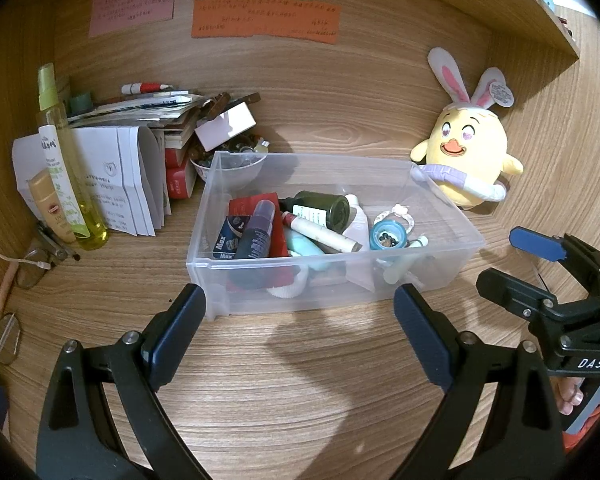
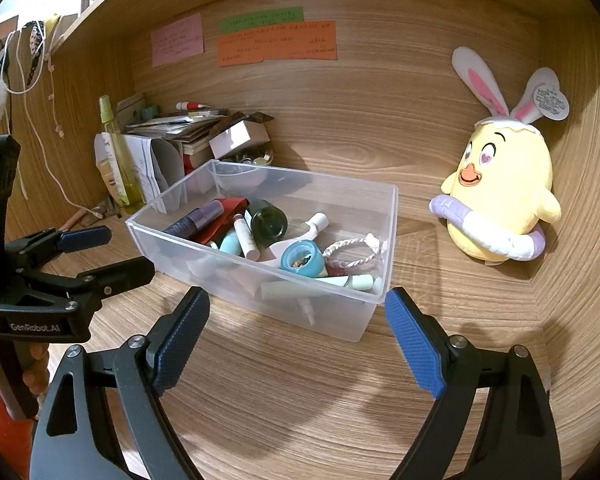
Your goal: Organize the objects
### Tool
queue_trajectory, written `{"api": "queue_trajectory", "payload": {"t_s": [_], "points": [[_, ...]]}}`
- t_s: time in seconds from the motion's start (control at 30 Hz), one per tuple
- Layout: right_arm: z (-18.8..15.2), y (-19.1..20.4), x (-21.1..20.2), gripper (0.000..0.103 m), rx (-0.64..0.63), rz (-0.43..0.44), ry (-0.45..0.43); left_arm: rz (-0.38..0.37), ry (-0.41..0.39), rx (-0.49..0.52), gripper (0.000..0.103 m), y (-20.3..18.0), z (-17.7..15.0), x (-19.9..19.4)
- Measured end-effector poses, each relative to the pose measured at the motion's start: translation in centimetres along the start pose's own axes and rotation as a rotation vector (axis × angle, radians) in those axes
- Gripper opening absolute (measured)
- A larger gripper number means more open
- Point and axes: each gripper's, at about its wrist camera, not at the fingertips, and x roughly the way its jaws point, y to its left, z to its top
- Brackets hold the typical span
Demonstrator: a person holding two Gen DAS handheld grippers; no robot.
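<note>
Between your two wide-apart, empty tools, the left gripper (image 1: 300,332) and right gripper (image 2: 298,332), sits the clear plastic bin (image 1: 420,276), just beyond both sets of tips in the middle of the wooden desk (image 1: 280,380). I judge the bin light but flexible and slick-walled, so take it by its rim at the left and right ends, not by one thin wall. Loose inside are a dark green bottle (image 1: 320,210), a white tube (image 1: 324,234) and a blue tape roll (image 1: 388,236), which would likely roll if you tilt it; the yellow plush chick (image 2: 500,200), far right, is soft and will take a squeeze anywhere.
</note>
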Motion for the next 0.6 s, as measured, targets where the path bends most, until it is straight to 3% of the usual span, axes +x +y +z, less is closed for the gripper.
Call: {"api": "queue_trajectory", "payload": {"t_s": [0.6], "points": [[-0.03,0.02,0.00,0.088,0.001,0.000,-0.001,-0.013,0.010,0.024,0.099,-0.51,-0.44,-0.26]]}}
